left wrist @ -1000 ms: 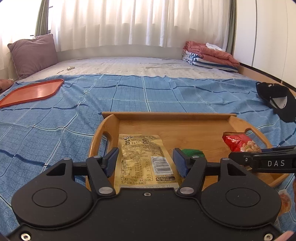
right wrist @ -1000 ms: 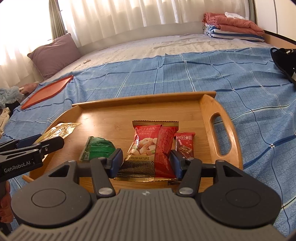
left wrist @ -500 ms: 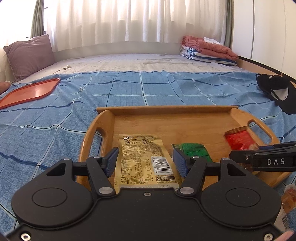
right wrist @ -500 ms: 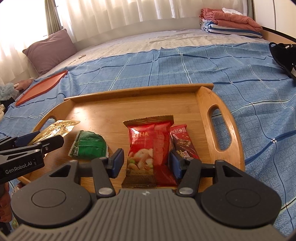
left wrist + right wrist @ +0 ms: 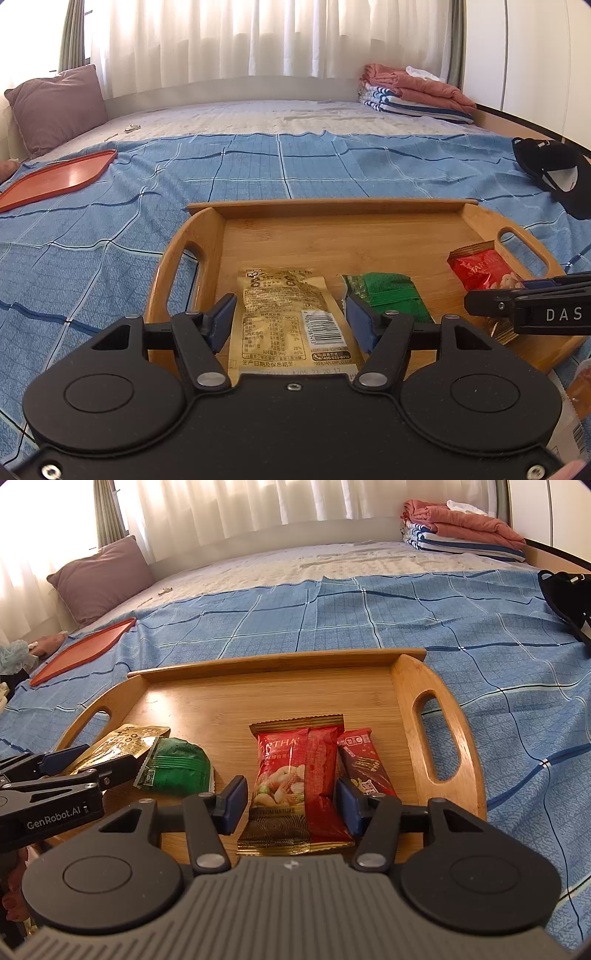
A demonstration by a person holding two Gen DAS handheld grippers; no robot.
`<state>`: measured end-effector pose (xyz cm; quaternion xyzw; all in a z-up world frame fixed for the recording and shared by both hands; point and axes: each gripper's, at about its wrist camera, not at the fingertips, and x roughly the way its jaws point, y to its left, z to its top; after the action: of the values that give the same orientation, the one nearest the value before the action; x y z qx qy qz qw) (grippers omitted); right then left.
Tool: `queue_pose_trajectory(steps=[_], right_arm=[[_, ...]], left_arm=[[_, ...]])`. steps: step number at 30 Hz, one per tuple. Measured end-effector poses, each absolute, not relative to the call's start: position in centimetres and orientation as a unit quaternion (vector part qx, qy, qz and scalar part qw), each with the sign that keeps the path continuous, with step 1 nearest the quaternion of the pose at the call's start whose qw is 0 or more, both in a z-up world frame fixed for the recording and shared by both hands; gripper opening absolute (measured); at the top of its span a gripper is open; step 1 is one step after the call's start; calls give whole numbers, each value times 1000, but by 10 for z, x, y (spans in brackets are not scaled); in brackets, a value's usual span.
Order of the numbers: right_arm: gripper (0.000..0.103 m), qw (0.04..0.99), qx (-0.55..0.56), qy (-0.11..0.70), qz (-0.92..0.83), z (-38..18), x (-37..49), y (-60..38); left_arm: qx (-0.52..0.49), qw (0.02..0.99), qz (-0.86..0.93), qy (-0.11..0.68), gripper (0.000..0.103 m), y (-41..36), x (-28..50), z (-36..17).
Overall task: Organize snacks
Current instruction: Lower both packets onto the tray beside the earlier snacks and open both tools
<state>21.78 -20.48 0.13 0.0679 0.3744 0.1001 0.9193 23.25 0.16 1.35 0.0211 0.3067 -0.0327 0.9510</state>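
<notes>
Four snack packets lie flat in the wooden tray [image 5: 436, 746], which rests on the bed's blue checked cover [image 5: 369, 616].

In my left wrist view, the tan packet [image 5: 291, 317] lies barcode side up at 6 o'clock on the tray floor, between my left gripper [image 5: 291, 325] fingers. The jaws are spread; I see a gap between each blue pad and the packet, with no pinch. The green packet [image 5: 388, 295] sits just beside it toward 3 o'clock, partly behind the right-hand pad.

In my right wrist view, the red nut packet [image 5: 295, 786] lies at 6 o'clock in the tray, between my right gripper [image 5: 290, 805] fingers. These jaws are likewise spread and hold nothing. The dark red bar [image 5: 364, 764] lies against the nut packet's 3 o'clock edge, its near end hidden behind the right-hand pad. The green packet appears at 9 o'clock, its corner overlapping the tan packet.

Each gripper shows at the edge of the other's view, low over the tray's near rim.

Beyond the tray: an orange tray [image 5: 55, 181] at 10 o'clock on the cover, a mauve pillow [image 5: 55, 107] behind it, folded blankets [image 5: 417, 94] at 1 o'clock, a black cap [image 5: 557, 173] at 2 o'clock, and white curtains [image 5: 258, 40] at 12 o'clock.
</notes>
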Motion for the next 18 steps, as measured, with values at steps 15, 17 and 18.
queue_pose_trajectory(steps=[15, 17, 18], right_arm=[[83, 928, 60, 352, 101, 14, 205, -203], [86, 930, 59, 349, 101, 17, 202, -203], [86, 930, 60, 349, 99, 18, 201, -204]], left_arm=[[37, 962, -29, 270, 98, 3, 211, 32], [36, 962, -29, 268, 99, 4, 207, 36], [35, 962, -30, 269, 99, 4, 205, 38]])
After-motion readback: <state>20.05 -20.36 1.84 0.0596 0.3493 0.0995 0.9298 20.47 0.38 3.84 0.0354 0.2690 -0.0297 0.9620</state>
